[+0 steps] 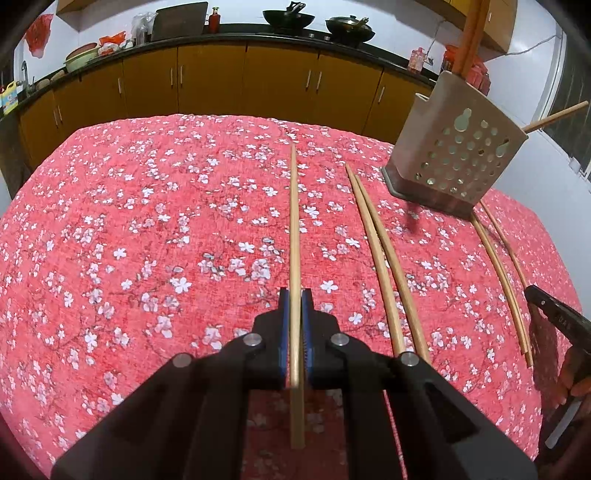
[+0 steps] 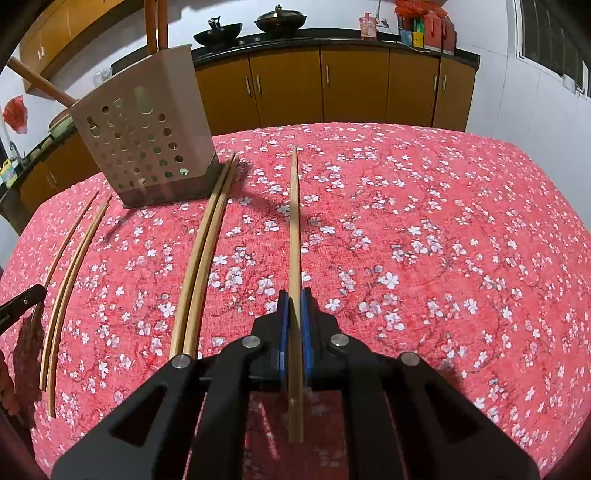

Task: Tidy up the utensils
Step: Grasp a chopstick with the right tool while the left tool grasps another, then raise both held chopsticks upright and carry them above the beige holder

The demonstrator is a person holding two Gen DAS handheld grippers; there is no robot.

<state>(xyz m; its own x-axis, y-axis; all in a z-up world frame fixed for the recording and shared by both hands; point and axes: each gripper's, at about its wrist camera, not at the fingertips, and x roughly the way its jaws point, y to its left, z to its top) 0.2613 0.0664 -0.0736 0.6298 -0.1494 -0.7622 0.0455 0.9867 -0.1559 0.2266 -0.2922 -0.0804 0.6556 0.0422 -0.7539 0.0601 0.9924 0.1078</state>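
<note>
We hold the left gripper [image 1: 295, 295], a black two-finger tool with blue pads, clamped tight on a long pale wooden chopstick [image 1: 294, 229] that runs straight forward between the pads and out over the red tablecloth printed with white blossoms [image 1: 147, 240]. The right gripper [image 2: 294, 295], of the same make, is likewise closed on a second pale wooden chopstick [image 2: 294, 221], which points away over the same cloth.

Our landmark is the beige perforated plastic utensil holder [image 1: 454, 147], standing on a dark base on the cloth. Two thick wooden handles [image 1: 471, 37] rise from its top, and another wooden stick [image 1: 557, 116] juts out sideways past its far wall. In the left wrist view the holder sits ahead and to the right of our held chopstick. Between that chopstick and the holder lies a pair of wooden chopsticks [image 1: 380, 254], side by side on the cloth. A second loose pair [image 1: 506, 280] lies just on the other side of the holder, its far ends near the base.

In the right wrist view the holder stands ahead and to the left, and the held chopstick lies to the right of the nearer loose pair.

Beyond the holder runs a row of yellow-brown cabinets [image 1: 210, 77] under a black counter with two dark woks [image 1: 288, 18].
</note>
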